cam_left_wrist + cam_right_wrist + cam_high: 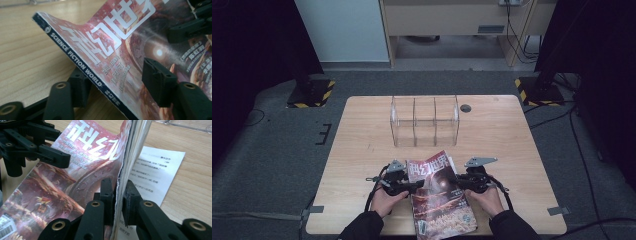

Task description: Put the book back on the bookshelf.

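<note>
The magazine point(442, 197) lies at the near edge of the bench point(362, 150), between the person's two hands, with the clear divided rack point(425, 121) standing further back. The right claw point(117, 195) is pinching the magazine's open edge — its two black pads press on the stack of pages from either side, and that edge is lifted off a white printed sheet point(160, 167) lying under it. The left claw point(120, 82) sits astride the spine side: one jaw is below the dark blue spine, the other above the cover, and neither pad seems to press on it, so it reads as spread with the spine between.

This is a light, floppy thing with a glossy cover. Held by one edge it will sag and fan, and loose pages could slip out of a shallow pinch. The bound spine is the stiffest part, so a deep bite there probably gives the most control — with the page edge gripped through its whole thickness rather than by the cover alone.
</note>
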`<state>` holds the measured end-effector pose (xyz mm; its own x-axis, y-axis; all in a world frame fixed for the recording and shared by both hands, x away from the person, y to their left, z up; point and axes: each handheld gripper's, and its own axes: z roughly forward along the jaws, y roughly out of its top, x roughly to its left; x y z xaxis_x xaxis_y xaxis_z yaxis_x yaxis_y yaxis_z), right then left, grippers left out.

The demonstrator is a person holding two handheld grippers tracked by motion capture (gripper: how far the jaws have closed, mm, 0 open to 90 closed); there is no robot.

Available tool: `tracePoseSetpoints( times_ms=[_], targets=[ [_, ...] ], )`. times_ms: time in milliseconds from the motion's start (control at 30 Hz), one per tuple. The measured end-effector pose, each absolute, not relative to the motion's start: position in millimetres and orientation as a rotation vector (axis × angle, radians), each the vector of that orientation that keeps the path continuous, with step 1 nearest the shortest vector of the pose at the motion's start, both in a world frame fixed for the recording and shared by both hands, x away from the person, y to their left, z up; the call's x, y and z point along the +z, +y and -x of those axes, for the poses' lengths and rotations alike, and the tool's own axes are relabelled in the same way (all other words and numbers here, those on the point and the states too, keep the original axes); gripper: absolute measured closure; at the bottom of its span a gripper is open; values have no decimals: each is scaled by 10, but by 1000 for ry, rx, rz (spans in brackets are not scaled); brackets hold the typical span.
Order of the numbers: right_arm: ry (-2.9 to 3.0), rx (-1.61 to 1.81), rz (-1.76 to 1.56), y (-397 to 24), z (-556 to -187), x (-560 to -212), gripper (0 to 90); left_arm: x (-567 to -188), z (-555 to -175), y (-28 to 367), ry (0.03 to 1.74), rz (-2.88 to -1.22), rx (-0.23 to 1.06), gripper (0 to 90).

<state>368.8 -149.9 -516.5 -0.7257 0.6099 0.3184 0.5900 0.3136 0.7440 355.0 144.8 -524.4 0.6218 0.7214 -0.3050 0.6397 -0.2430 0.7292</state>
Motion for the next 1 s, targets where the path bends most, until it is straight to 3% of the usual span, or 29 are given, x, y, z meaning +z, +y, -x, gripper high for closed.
tracePoseSetpoints(
  times_ms=[133,367,533,767,1000],
  targets=[
    [2496,1284,-1135,-1467,-3691,-5202,547,-5278,-3553,1449,1084,-1972,116,511],
    [2480,1164,-1194,-1496,-3705,-5281,383,-5263,-3556,1468,1078,-1960,101,534],
    [2481,1157,-1160,-1446,-3685,-5293,381,-5257,-3574,1447,1079,-1939,52,499],
    [2482,1225,-1153,-1437,-3694,-5314,434,-5273,-3582,1403,1070,-1985,36,528],
    [2477,1254,-1186,-1458,-3707,-5301,405,-5192,-3587,1434,1107,-1928,-10,669]
  ],
)
